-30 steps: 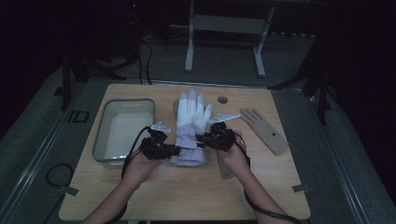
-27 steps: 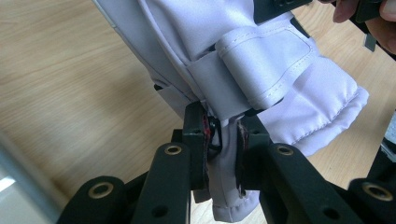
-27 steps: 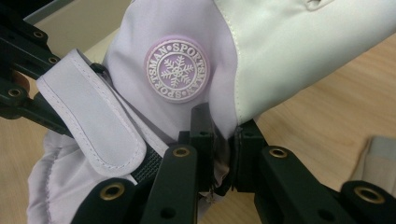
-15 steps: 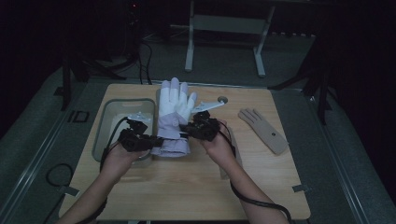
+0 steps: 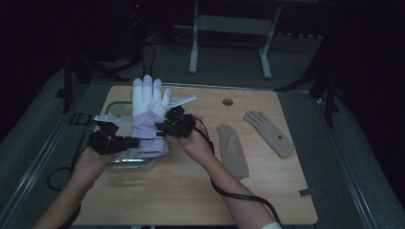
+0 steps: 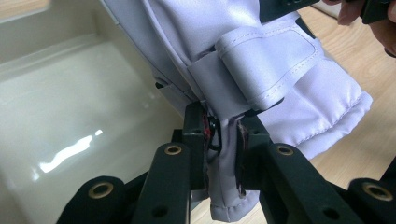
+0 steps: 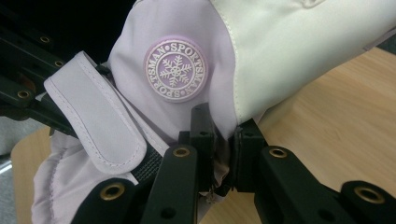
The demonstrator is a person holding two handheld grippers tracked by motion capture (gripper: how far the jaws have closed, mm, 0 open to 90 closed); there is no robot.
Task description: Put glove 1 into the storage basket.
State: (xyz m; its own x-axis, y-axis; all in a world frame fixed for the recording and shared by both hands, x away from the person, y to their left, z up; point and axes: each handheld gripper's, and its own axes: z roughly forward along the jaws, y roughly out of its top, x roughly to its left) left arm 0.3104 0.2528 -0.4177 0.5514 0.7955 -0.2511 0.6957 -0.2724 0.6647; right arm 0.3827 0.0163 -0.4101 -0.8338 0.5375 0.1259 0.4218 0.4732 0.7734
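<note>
Both hand-held grippers pinch the same white and lilac ski glove (image 5: 149, 114) and hold it up off the desk (image 5: 200, 191): the left hand-held gripper (image 6: 223, 140) has its jaws pressed on a fold of the cuff edge, and the right hand-held gripper (image 7: 225, 135) is clamped on the opposite side of the wrist, just below the round snowflake badge (image 7: 175, 70). Gripped from both sides like this, the glove hangs stretched between them with its fingers pointing away from the person, which looks meant to keep it flat and steady while it is carried. It now sits partly above the clear plastic tray (image 5: 113, 112) at the left of the desk, and the left gripper view shows the tray's pale floor (image 6: 70, 121) directly beneath the cuff, so lowering it in there seems the likely aim. A loose wrist strap (image 7: 100, 121) sticks out from the cuff and could catch on the tray's rim. Two tan gloves (image 5: 233, 150) (image 5: 270, 132) lie flat on the desk to the right, well apart from the tray and out of the way, beside a round hole (image 5: 228, 102) in the desk top.
</note>
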